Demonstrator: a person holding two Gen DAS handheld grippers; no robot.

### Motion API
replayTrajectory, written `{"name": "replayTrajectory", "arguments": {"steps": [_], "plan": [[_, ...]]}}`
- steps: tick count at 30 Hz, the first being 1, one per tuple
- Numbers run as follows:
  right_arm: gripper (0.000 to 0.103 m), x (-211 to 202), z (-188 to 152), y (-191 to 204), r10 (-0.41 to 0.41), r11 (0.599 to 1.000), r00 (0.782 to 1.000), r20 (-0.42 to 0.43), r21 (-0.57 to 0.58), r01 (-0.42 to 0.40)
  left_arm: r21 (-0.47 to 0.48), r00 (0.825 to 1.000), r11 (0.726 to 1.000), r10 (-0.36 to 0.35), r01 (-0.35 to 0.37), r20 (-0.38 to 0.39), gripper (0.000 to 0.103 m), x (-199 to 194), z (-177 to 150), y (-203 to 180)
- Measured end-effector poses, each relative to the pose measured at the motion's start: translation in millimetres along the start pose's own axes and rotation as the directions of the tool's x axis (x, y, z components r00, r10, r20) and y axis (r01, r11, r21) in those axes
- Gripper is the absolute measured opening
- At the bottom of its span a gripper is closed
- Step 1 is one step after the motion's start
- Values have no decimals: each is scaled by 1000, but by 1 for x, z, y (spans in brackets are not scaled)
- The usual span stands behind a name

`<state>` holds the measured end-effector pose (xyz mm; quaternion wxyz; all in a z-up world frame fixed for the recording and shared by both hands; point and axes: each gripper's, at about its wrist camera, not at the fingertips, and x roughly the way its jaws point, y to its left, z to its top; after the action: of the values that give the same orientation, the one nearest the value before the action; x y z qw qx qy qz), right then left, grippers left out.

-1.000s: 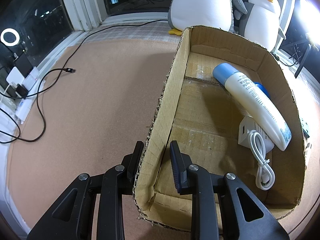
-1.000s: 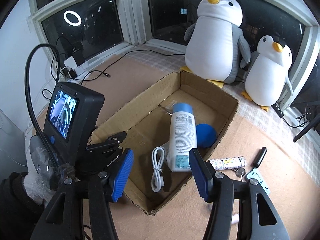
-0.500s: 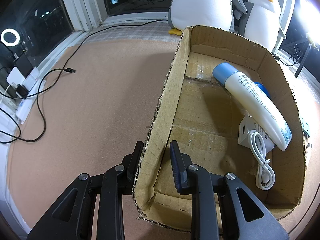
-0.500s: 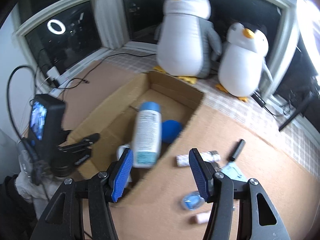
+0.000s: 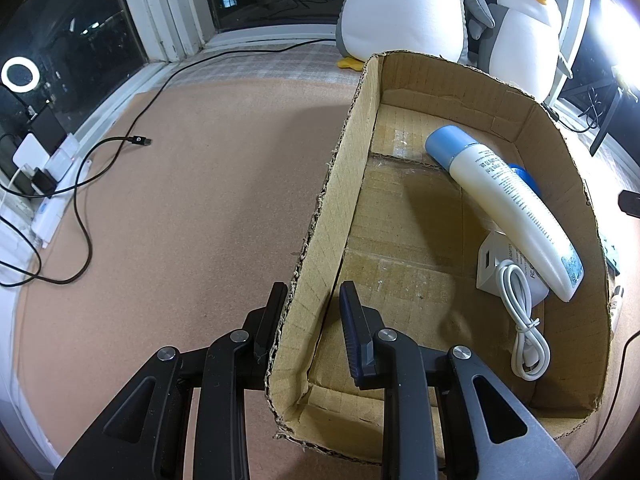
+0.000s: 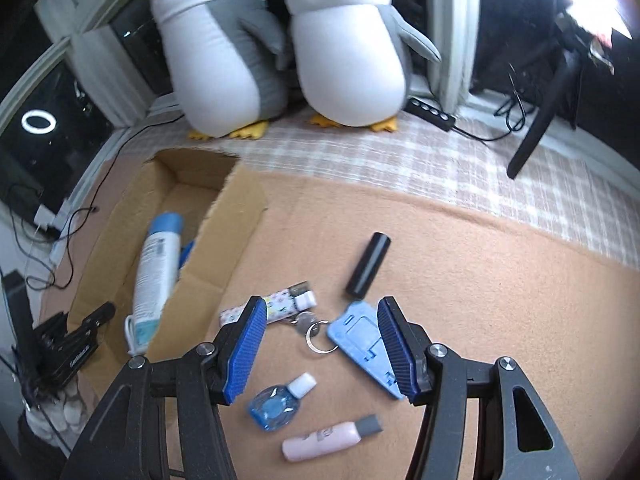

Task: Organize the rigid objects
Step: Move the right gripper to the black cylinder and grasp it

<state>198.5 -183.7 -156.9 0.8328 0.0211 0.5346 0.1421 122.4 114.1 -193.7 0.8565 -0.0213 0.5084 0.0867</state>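
An open cardboard box holds a white bottle with a blue cap, a white charger with a coiled cable and a blue round thing. My left gripper straddles the box's left wall, jaws not closed on it. My right gripper is open and empty above loose items on the mat: a patterned tube, keys on a ring, a light blue flat stand, a black cylinder, a small blue bottle and a pink tube. The box shows at its left.
Two plush penguins stand at the back by the window. A black cable and chargers lie on the mat at the left. A black stand leg and a power strip are at the back right.
The right gripper has swung right from above the box to above the loose items on the mat. The left gripper and box have not moved.
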Motion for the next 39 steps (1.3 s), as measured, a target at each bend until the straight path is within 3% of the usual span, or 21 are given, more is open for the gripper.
{"name": "replayTrajectory", "arguments": {"steps": [10, 20, 24, 32, 39], "plan": [[38, 43, 19, -25, -18, 995, 998, -60, 102, 24, -1, 1000, 1000, 0, 0, 0, 24, 0, 1, 0], [29, 62, 25, -34, -62, 992, 994, -85, 102, 71, -1, 1000, 1000, 1, -1, 0, 24, 0, 0, 0], [16, 67, 27, -30, -88, 993, 992, -92, 76, 95, -1, 1000, 1000, -1, 1, 0, 24, 0, 0, 0], [15, 65, 24, -32, -90, 992, 993, -76, 76, 96, -2, 1000, 1000, -1, 1, 1, 24, 0, 0, 0], [15, 34, 17, -17, -57, 997, 998, -27, 53, 59, -7, 1000, 1000, -6, 6, 2, 24, 0, -1, 2]]}}
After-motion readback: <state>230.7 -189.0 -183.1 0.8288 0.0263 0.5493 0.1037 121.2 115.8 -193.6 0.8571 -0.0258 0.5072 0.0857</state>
